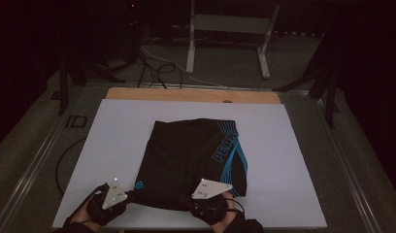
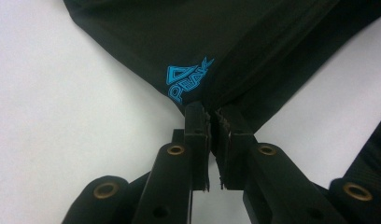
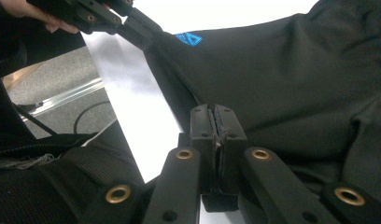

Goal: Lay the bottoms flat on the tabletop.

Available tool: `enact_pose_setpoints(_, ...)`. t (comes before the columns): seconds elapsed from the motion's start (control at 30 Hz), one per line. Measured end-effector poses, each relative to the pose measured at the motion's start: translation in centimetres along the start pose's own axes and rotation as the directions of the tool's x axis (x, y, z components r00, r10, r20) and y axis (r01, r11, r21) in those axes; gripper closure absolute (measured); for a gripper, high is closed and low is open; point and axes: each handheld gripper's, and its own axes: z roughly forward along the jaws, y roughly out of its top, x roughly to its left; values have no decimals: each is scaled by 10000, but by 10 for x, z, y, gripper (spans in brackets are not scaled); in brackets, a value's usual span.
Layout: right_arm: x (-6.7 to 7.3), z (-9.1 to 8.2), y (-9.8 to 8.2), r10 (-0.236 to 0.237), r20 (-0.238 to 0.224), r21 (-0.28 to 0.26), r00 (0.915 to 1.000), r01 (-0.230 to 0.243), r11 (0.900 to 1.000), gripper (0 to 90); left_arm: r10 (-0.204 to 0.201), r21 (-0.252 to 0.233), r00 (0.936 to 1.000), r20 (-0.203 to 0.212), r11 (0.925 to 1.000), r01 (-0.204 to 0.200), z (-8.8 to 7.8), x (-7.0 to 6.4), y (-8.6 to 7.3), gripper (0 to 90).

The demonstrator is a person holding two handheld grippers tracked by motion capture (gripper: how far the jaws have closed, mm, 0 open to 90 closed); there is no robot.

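A pair of black shorts with blue PEAK lettering lies flat on a white board. My left gripper sits at the board's near left and is shut on the shorts' near left corner. In the left gripper view the jaws pinch the black cloth just below a small blue logo. My right gripper is at the near edge, shut on the shorts' near hem. In the right gripper view its jaws clamp a fold of the cloth, and the left gripper shows at the upper left.
A wooden table edge shows behind the board. Beyond it a white metal stand and loose cables are on the floor. Another cable loops beside the board's left side. White board stretches left and right of the shorts.
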Motion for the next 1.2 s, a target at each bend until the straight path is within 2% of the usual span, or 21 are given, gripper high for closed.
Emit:
enact_pose_setpoints(0.13,-6,-1,-2,234,-93,19,9997,-234,9997,877,418,105,9986,331,9991,-422,-3,-3,0,843)
enact_pose_setpoints(0.23,-6,0,-8,339,-295,246,9990,-332,9991,869,550,593,9942,919,9964,-606,4,-5,-4,842)
enact_pose_setpoints(0.27,-5,1,-9,302,-387,325,9988,-290,9991,844,690,893,9908,1161,9928,-796,6,-5,-6,839)
enact_pose_setpoints(0.3,-5,0,-10,305,-457,360,9985,-288,9989,772,847,1114,9890,1214,9889,-983,8,-6,-7,828)
enact_pose_setpoints(0.33,-5,-1,-11,324,-366,191,9988,-317,9993,665,744,1206,9870,1426,9884,-919,9,-6,-9,804)
enact_pose_setpoints(0.37,-5,-1,-11,324,-366,191,9988,-317,9993,665,744,1206,9870,1426,9884,-919,9,-6,-9,756)
enact_pose_setpoints(0.4,-7,-3,-10,393,-303,7,9988,-393,9992,576,620,1073,9830,1729,9909,-813,9,-5,-11,756)
enact_pose_setpoints(0.43,-7,-3,-10,393,-303,7,9988,-393,9992,576,620,1073,9830,1729,9909,-813,9,-5,-11,570)
enact_pose_setpoints(0.47,-16,-15,-4,383,214,-812,9990,-364,9960,400,399,877,9878,1508,9947,-536,8,-2,-12,468)
enact_pose_setpoints(0.5,-21,-18,-3,360,453,-986,9983,-314,9946,352,199,756,9877,1550,9966,-319,7,-1,-12,384)
enact_pose_setpoints(0.57,-34,-26,-2,633,709,-1414,9955,-528,9885,261,-118,540,9875,1573,9985,33,6,2,-11,299)
enact_pose_setpoints(0.63,-47,-34,-3,722,773,-1596,9944,-591,9854,154,-188,391,9847,1735,9992,121,5,4,-10,190)
enact_pose_setpoints(0.7,-58,-41,-6,684,1083,-1852,9918,-474,9816,136,-296,117,9848,1709,9995,280,3,5,-9,145)
enact_pose_setpoints(0.83,-82,-53,-13,886,1708,-2174,9813,-502,9748,132,-489,-104,9829,1776,9986,516,3,7,-7,70)
enact_pose_setpoints(0.97,-103,-64,-21,1015,2053,-2346,9734,-518,9707,132,-579,-298,9788,1963,9974,650,3,7,-4,34)
enact_pose_setpoints(1.03,-111,-69,-24,1070,2329,-2409,9666,-492,9693,134,-492,-362,9784,2005,9977,576,3,6,0,31)
enact_pose_setpoints(1.2,-129,-79,-34,1368,2570,-2569,9567,-689,9640,138,-260,-531,9772,2107,9979,380,5,2,13,38)
